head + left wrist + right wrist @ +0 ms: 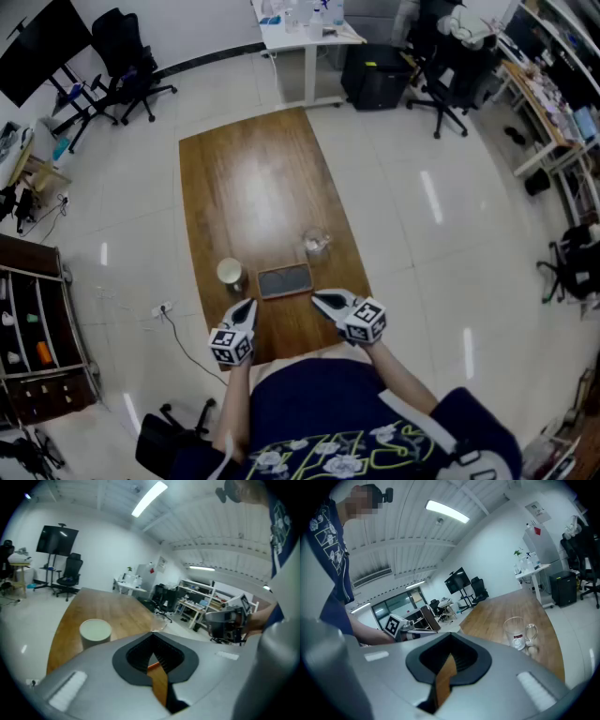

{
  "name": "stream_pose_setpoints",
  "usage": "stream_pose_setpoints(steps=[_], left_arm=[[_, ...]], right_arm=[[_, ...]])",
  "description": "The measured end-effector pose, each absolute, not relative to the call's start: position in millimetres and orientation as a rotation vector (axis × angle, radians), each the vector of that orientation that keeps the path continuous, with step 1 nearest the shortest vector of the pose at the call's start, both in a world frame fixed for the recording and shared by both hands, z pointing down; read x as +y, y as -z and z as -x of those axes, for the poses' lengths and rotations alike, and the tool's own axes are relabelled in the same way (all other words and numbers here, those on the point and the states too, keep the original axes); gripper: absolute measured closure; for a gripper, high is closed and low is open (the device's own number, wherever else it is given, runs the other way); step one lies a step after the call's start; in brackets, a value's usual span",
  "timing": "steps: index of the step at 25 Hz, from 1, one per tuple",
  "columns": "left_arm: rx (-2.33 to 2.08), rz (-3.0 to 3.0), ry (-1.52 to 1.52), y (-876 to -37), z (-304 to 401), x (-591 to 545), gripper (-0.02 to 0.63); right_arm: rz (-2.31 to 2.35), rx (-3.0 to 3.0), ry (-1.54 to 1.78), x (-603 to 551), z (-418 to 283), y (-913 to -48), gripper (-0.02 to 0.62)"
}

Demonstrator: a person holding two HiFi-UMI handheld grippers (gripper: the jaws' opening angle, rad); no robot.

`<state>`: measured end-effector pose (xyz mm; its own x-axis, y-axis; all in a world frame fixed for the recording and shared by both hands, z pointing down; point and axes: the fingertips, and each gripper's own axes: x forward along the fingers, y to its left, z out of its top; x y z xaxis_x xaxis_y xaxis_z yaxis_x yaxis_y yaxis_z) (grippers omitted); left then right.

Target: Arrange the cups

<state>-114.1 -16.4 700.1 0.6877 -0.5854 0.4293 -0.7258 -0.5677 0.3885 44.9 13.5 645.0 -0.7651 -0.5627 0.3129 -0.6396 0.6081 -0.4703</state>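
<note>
On the long wooden table (253,187), a white paper cup (230,272) stands at the near left and a clear glass mug (316,244) at the near right. Between them lies a dark rectangular tray (284,280). My left gripper (250,304) hovers just behind the white cup (95,632), shut and empty. My right gripper (316,299) hangs near the tray's right end, shut with nothing in it. From the right gripper view the glass mug (517,632) stands ahead to the right, and the left gripper (412,625) shows opposite. The right gripper (208,616) shows in the left gripper view.
Office chairs (131,61) stand at the far left, a white desk (305,37) and a black box (375,75) behind the table. A shelf unit (37,337) is at the left. A cable and socket (164,309) lie on the floor by the table.
</note>
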Motion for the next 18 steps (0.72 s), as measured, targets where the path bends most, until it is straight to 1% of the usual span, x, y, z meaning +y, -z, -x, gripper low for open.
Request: stream_pose_setpoints(steps=[3, 4, 5, 6, 7, 9, 10, 12, 18], left_arm=[[-1.182, -2.262, -0.321, -710.7, 135.0, -38.3, 0.603], [-1.257, -2.229, -0.333, -717.3, 143.5, -46.1, 0.535], [-1.33, -2.198, -0.368, -724.4, 151.7, -54.6, 0.393], [-1.385, -2.172, -0.429, -732.8, 158.9, -63.3, 0.275], [-1.421, -2.15, -0.516, -743.3, 165.8, -72.3, 0.207], [-1.453, -2.114, -0.741, -770.9, 181.6, -91.4, 0.116], [-1.45, -2.097, -0.838, -785.1, 188.4, -101.5, 0.099], [-1.404, -2.065, -0.938, -809.3, 194.6, -119.9, 0.067], [-1.222, -2.047, -0.987, -850.0, 185.3, -137.3, 0.067]], right_arm=[[-1.007, -2.686, -0.877, 11.4, -44.0, -650.9, 0.595], [-1.006, -2.686, -0.881, 11.8, -44.1, -653.6, 0.595], [-1.005, -2.689, -0.881, 12.0, -44.0, -654.1, 0.595], [-1.005, -2.69, -0.878, 12.0, -44.0, -652.4, 0.595], [-1.007, -2.685, -0.877, 12.1, -44.7, -650.8, 0.595], [-1.013, -2.666, -0.876, 13.4, -47.9, -650.1, 0.595], [-1.016, -2.657, -0.872, 13.6, -49.5, -648.2, 0.595], [-1.026, -2.646, -0.868, 14.1, -53.2, -643.9, 0.595], [-1.103, -2.595, -0.905, 25.2, -72.4, -657.8, 0.595]])
